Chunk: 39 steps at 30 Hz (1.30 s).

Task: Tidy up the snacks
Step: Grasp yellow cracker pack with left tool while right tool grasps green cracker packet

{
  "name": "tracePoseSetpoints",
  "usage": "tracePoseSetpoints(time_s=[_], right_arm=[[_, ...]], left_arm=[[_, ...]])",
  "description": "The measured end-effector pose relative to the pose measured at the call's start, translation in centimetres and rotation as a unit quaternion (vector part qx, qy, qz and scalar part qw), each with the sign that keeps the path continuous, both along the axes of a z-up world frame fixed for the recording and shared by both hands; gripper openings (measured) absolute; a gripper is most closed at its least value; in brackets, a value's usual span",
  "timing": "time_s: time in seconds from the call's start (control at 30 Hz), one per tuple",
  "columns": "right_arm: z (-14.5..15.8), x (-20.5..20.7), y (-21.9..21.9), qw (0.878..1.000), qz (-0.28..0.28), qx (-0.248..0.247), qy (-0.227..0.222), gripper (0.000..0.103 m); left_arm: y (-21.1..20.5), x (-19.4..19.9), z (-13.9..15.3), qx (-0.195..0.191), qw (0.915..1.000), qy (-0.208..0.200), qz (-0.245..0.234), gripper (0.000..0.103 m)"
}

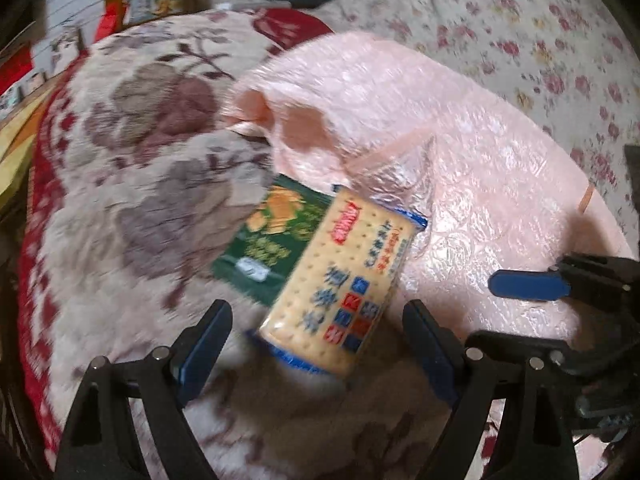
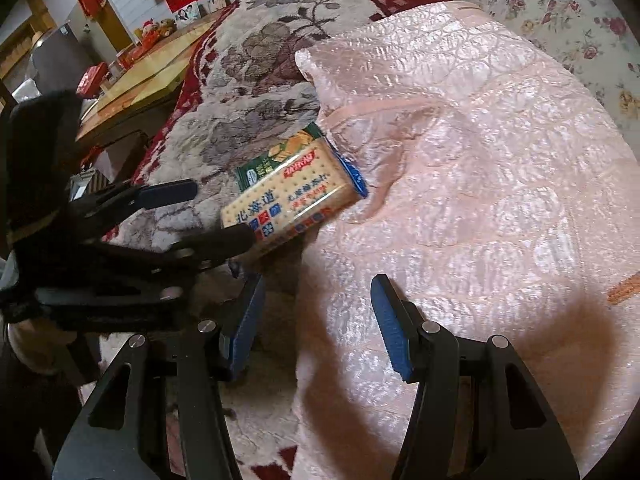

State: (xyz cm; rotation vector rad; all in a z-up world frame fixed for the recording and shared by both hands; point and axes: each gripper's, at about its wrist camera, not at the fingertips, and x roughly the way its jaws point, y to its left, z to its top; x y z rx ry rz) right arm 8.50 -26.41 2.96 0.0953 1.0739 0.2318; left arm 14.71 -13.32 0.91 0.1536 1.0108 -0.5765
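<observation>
With my left gripper point(image 1: 316, 344) spread wide over the pale yellow, blue-edged plastic-wrapped cracker packet point(image 1: 340, 276), lying atop a green snack packet point(image 1: 268, 240) on the floral fleece blanket point(image 1: 140, 140), I judge it light, slick and crushable, best pinched across its long edges.

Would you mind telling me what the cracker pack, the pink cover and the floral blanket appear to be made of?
Cracker pack: glossy printed plastic film, judging by its sheen and crimped blue ends.
Pink cover: probably a satiny quilted fabric; it shines and shows stitched, puckered patterns.
Floral blanket: likely plush fleece; its surface looks matte and fuzzy.
</observation>
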Motion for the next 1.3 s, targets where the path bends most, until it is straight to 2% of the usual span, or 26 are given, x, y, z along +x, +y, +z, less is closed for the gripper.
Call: tracePoseSetpoints(time_s=[0.23,0.33,0.43,0.53,0.73,0.87,0.97,1.03,1.17,1.3], right_arm=[[-0.3,0.0,-1.1,1.0,-0.016,0.001,0.0,0.055],[-0.2,0.0,-1.2,1.0,-0.017,0.007,-0.002,0.055],[-0.2,0.0,-1.1,1.0,-0.017,0.006,-0.002,0.055],[-0.3,-0.1,-1.0,1.0,-0.018,0.006,-0.003,0.055],[-0.1,0.2,-0.9,1.0,-0.019,0.008,-0.004,0.055],[0.0,1.2,0.0,1.0,-0.012,0.017,-0.003,0.055],[-0.1,2.2,1.3,0.999,-0.004,0.036,-0.005,0.055],[-0.4,3.4,2.5,0.998,0.001,0.062,0.0,0.055],[-1.5,6.3,4.6,0.997,0.0,0.074,0.009,0.055],[-3.1,9.4,5.3,0.996,-0.042,0.075,0.032,0.055]], left_arm=[[-1.1,1.6,-1.0,0.0,0.9998,0.019,-0.01,0.087],[-1.6,2.3,-1.4,-0.011,0.9988,0.042,-0.022,0.073],[-2.5,1.7,-1.6,0.015,0.9992,0.023,-0.03,0.068],[-2.2,1.3,-1.5,0.019,0.9993,0.017,-0.028,0.064],[1.8,0.5,-0.8,0.006,0.9991,0.021,0.037,0.058],[6.0,-1.1,-0.2,-0.005,0.9953,0.014,0.096,0.058],[9.0,-2.5,0.1,0.002,0.991,0.005,0.134,0.058],[10.7,-3.4,0.1,0.002,0.9881,0.004,0.154,0.058],[13.3,-4.6,0.1,0.006,0.9816,-0.002,0.191,0.057],[14.9,-5.1,-0.3,0.006,0.9764,-0.003,0.216,0.057]])
